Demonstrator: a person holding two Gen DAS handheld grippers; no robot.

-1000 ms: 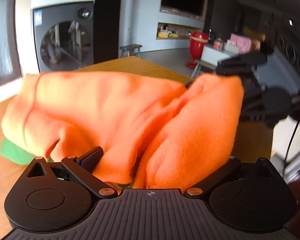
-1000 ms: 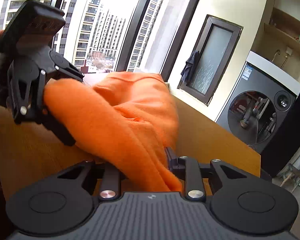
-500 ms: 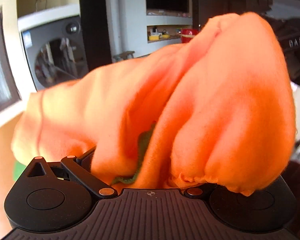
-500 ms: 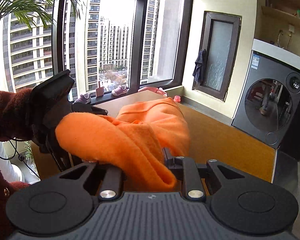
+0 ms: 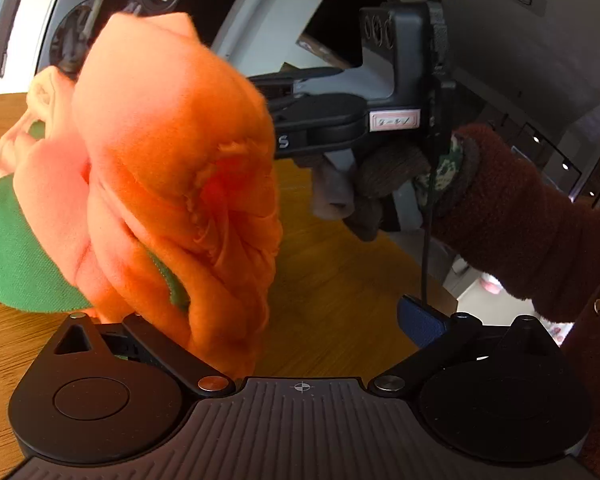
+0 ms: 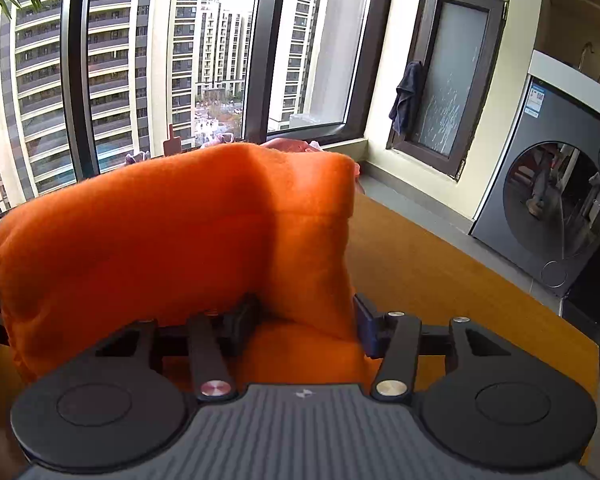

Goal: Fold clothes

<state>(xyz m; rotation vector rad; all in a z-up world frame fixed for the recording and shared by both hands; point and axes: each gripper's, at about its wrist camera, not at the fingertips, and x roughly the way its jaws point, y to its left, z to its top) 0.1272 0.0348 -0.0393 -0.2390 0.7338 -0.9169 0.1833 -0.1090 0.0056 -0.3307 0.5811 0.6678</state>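
Two grippers work one orange garment (image 6: 172,248) above a wooden table (image 6: 440,264). Right gripper (image 6: 306,320): its jaws are opening, the dark left pad (image 6: 242,318) and the blue right pad (image 6: 366,330) standing apart with a thick fold of the cloth between them; the fabric brushes both pads, but the grip looks to be letting go. From these fingers the garment runs up and away to the left as a broad ridge, its long axis lying across the view toward the other tool, whose dark edge barely shows at the left border.

Left gripper (image 5: 288,320), seen from its own camera: the fingers stand wide apart. The bunched orange cloth drapes over the left finger (image 5: 164,344), while the blue-padded right finger (image 5: 420,324) is bare and well clear of it. Whether the cloth is caught on that left finger or merely resting there cannot be told. A green lining or second piece (image 5: 16,256) shows under the bundle at the left.

In that same view the right tool's body (image 5: 360,120) comes in level from the right, gripped by a gloved hand (image 5: 380,192) in a dark red sleeve (image 5: 532,232), its tip hidden behind the cloth.

Judgement: the bundle sits between the two tools, and the right hand is nearer its leading fold.
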